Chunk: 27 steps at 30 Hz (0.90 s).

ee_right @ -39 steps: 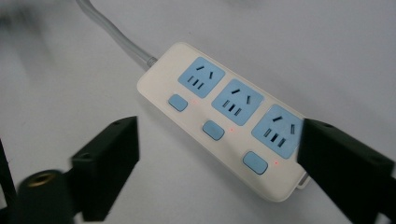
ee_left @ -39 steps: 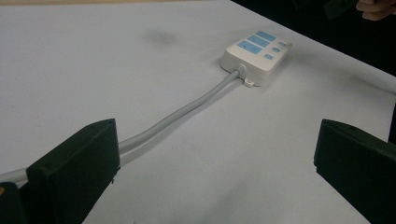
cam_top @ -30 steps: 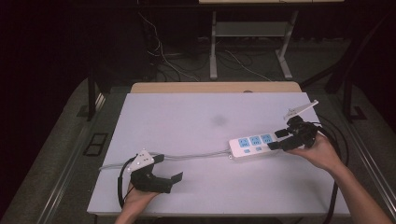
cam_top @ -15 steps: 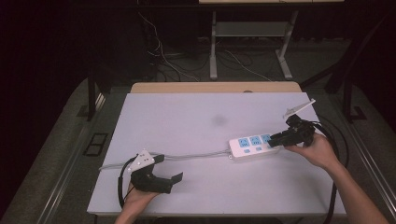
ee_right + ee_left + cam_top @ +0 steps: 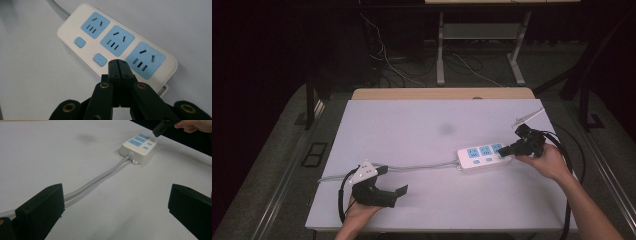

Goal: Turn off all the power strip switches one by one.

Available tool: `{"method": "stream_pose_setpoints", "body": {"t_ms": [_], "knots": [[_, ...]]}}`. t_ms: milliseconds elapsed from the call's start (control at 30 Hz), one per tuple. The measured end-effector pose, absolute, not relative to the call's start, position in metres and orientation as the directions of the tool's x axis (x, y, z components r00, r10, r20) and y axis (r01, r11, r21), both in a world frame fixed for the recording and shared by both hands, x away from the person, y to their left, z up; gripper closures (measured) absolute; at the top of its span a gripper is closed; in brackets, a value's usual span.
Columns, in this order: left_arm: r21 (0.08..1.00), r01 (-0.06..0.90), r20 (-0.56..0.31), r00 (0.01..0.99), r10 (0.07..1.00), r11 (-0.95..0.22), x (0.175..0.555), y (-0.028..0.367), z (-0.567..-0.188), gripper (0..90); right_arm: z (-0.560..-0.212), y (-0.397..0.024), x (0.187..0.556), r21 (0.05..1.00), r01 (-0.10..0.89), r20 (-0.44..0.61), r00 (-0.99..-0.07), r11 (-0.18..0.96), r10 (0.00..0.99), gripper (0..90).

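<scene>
While the strip lies flat where it lay a second ago, on the right half of the table with its grey cord running left, the right hand-held gripper has come down from its raised, tilted pose and now sits low at the strip's right end. In the right gripper view its jaws are pressed together with nothing between them, the joined tips over the strip's near edge by the third switch, just below the third blue socket; whether the tips touch the strip cannot be told. Two blue switches show beside the first two sockets, each with a small red light next to it.

The right hand grips from behind, forearm coming in from the lower right, cable looping off the table edge.

The left hand-held gripper has not moved: it rests near the front left of the table, jaws spread wide and empty, pointing right toward the strip. The cord passes just beside its left jaw in the left gripper view.
</scene>
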<state>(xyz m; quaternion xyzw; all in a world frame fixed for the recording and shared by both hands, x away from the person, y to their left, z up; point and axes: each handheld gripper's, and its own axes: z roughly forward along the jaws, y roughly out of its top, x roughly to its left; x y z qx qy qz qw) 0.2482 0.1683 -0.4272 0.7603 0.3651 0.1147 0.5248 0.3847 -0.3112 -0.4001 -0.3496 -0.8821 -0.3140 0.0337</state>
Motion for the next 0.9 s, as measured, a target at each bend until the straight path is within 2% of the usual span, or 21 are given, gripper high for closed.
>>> {"method": "stream_pose_setpoints", "body": {"t_ms": [900], "knots": [[0.881,0.435,-0.203,0.704,0.680,-0.186,0.249,0.170,-0.428,0.0,-0.414,-0.314,0.384,0.546,0.640,0.261,-0.743,0.541,0.616,90.0]]}}
